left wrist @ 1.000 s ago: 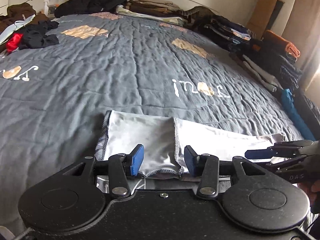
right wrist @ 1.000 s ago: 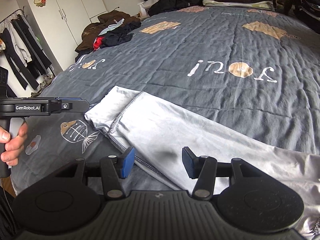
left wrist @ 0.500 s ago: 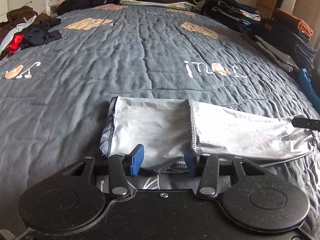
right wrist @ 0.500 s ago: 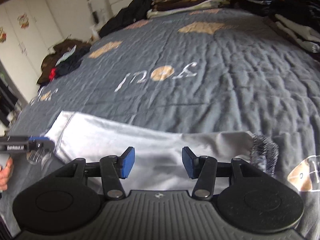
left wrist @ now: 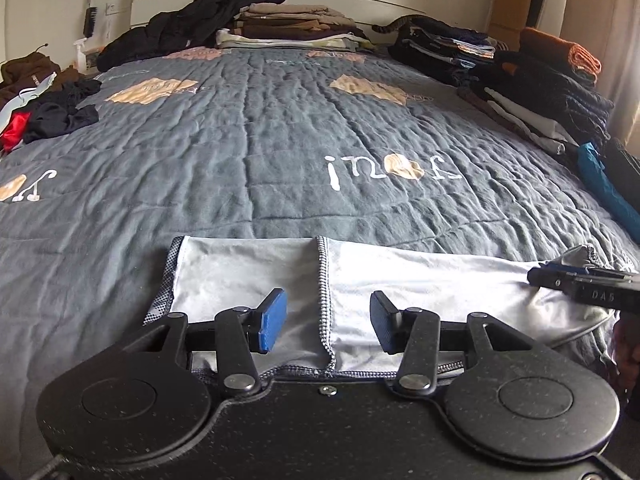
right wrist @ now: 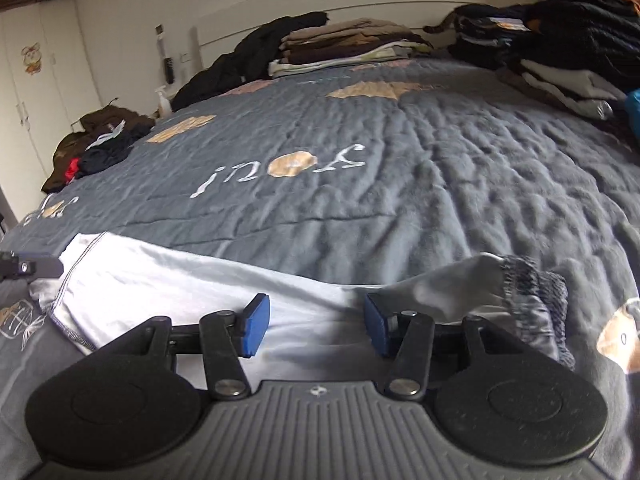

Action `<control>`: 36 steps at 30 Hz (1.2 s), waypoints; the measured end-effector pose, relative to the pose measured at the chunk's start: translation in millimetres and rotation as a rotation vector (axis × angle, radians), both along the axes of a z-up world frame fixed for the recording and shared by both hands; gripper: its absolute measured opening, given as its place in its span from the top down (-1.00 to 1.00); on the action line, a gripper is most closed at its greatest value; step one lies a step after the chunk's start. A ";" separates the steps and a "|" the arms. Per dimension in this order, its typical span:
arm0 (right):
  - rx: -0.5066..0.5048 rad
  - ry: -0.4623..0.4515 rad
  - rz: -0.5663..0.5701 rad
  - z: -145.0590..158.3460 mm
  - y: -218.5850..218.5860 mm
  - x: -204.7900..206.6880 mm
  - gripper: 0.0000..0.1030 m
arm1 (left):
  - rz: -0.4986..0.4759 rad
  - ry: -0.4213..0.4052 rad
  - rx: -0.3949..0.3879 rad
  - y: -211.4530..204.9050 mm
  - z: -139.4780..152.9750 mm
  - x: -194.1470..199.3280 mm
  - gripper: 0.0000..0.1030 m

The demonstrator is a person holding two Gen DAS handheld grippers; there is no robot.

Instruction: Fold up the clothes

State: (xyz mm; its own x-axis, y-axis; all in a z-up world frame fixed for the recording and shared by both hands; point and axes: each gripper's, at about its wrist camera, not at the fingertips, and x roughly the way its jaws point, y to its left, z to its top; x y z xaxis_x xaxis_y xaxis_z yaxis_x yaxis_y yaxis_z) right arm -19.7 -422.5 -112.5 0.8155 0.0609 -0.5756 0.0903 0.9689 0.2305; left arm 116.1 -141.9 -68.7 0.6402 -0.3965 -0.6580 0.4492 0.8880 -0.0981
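We see the pale grey garment (left wrist: 420, 280) lying flat on the near edge of the bed (left wrist: 280, 152), its long axis running left to right across our view, with the dark patterned waistband (right wrist: 532, 292) at the far right end in the right wrist view and the stitched hem end at the left. The left gripper (left wrist: 328, 322) hovers over the left portion, its fingers released and spread either side of the stitched seam, no cloth pinched between them. The right gripper (right wrist: 316, 326) hangs over the right portion, just left of the waistband, fingers likewise apart and grasping nothing. Each hand is nearer its own end, so we judge the coming fold will turn on bringing one end along that long axis toward the other, and the right gripper is the closer one to the bunched waistband. Compared with a second ago, the right gripper has swung from the hem end toward the waistband end, and the left gripper has shifted so the seam now sits centred between its fingers, while the garment itself lies much as it did; folded stacks (left wrist: 288, 28) sit at the far side
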 end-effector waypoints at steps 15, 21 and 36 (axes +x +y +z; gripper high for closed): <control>0.086 -0.076 -0.131 4.3 -47.1 -22.1 0.00 | -0.101 -0.134 -0.008 -54.6 -0.2 -19.3 0.08; 0.064 -0.098 -0.145 8.7 -52.7 -24.0 0.00 | -0.025 -0.085 0.120 -51.2 -29.6 -2.6 0.08; 0.019 -0.068 -0.119 1.0 -55.0 -8.2 -0.08 | 0.221 -0.063 0.082 6.0 -39.4 46.0 0.02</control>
